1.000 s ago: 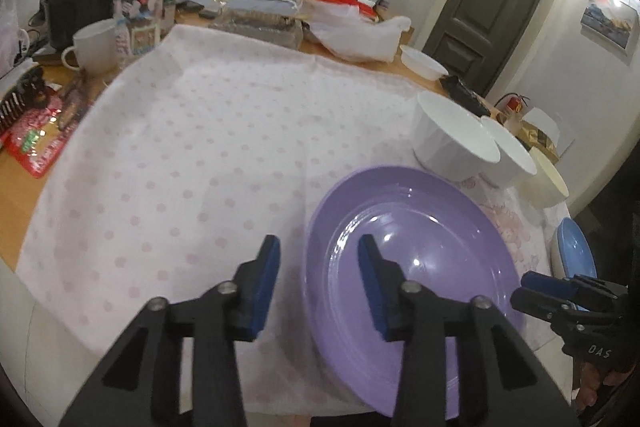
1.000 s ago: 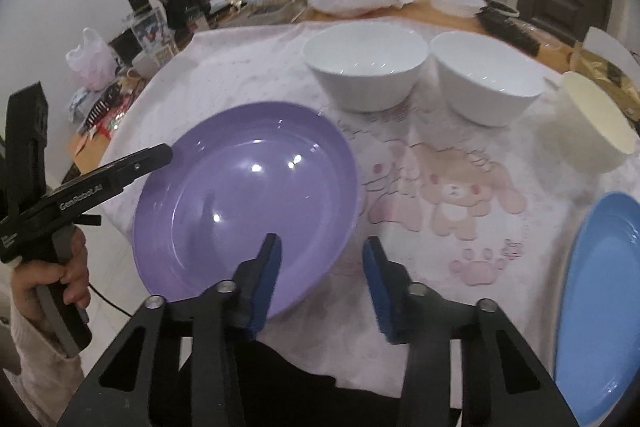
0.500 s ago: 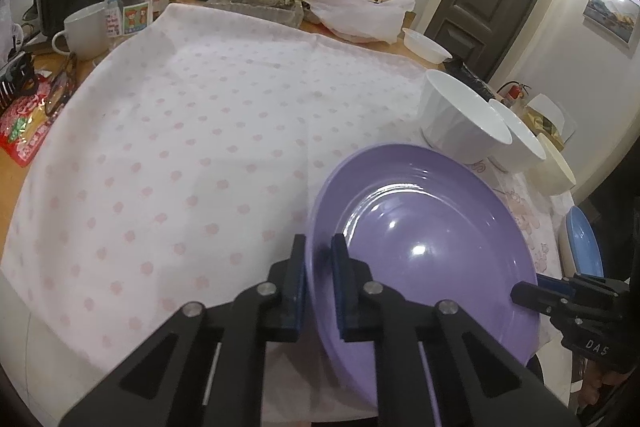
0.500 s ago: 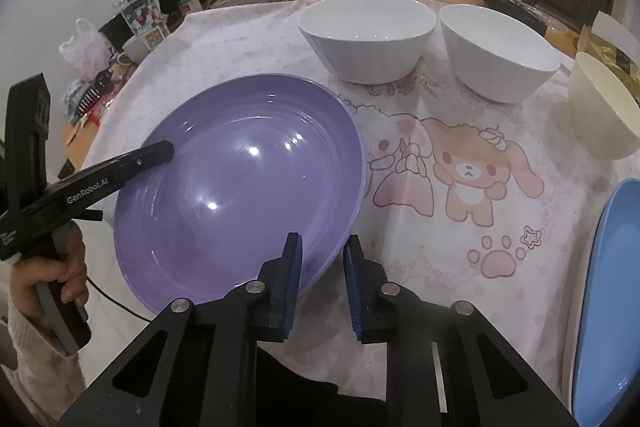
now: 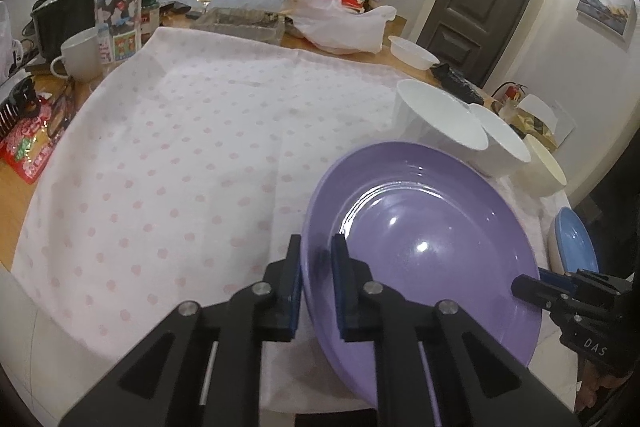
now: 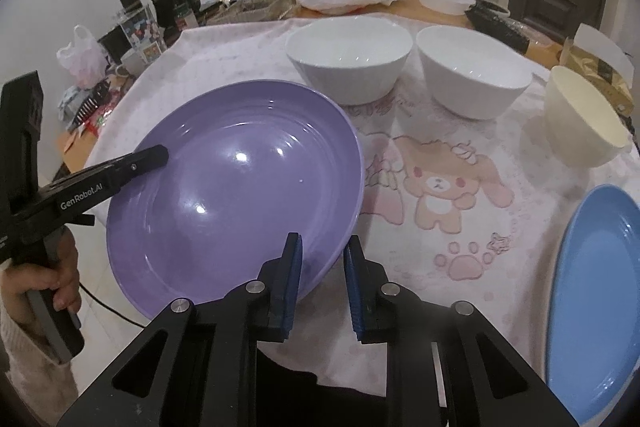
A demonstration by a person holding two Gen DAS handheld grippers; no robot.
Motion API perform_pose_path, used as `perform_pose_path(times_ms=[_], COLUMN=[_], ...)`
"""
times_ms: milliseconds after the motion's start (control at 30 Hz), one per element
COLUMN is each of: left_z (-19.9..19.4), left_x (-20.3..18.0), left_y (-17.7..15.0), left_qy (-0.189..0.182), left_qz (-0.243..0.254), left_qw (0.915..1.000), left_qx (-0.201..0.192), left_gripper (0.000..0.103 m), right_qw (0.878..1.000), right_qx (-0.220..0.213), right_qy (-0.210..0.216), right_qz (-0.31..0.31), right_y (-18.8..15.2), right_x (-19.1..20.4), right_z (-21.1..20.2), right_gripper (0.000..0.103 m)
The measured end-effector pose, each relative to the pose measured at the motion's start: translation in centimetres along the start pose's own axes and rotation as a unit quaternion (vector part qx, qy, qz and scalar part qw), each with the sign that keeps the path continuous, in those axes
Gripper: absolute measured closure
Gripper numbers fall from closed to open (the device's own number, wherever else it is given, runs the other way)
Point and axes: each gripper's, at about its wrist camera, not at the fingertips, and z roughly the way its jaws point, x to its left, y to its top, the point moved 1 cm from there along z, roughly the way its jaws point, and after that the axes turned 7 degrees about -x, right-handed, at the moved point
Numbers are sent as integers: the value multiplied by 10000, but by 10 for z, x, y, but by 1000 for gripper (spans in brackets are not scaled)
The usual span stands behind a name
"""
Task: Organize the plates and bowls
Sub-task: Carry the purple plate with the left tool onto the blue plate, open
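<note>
purple plate (image 5: 424, 247) is pinched at opposite rims: your left gripper (image 5: 316, 281) is clamped on its left edge, and your right gripper (image 6: 322, 281) has fingers narrow around the near-right rim, looks gripped. plate sits tilted, lifted off the tabletop (image 5: 180, 147) at its front edge. risk: uneven lift or a loose pinch on the slick glaze lets it slide out and fall off the front edge; swinging it back could knock the nearest white bowl (image 6: 350, 57). count: two plates, purple and blue plate (image 6: 592, 291); three bowls, two white, one cream bowl (image 6: 580, 119).
</note>
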Motion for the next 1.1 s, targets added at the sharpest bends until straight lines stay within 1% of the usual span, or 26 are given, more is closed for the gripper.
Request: perform_pose_path(times_ms=[100, 500, 633, 800, 1100], left_z=[-5, -31, -34, -35, -23], left_x=[-7, -43, -68, -101, -168], left_y=[0, -3, -3, -1, -5], left_qy=[21, 120, 86, 37, -265], left_qz=[24, 177, 318, 595, 927], left_qw=[10000, 9995, 9992, 9980, 9953], left_qx=[-39, -216, -222, -233, -118], left_gripper=[94, 94, 94, 94, 93], right_qw=[9999, 9991, 9981, 9968, 9923], right_qx=[-118, -418, -606, -736, -1017], right_qy=[-42, 92, 32, -48, -344], right_qz=[-79, 18, 109, 309, 614], right_y=[0, -9, -13, -21, -38], right_x=[-2, -27, -43, -69, -122], right_z=[-10, -43, -58, -74, -109], right_gripper=[87, 87, 87, 87, 87])
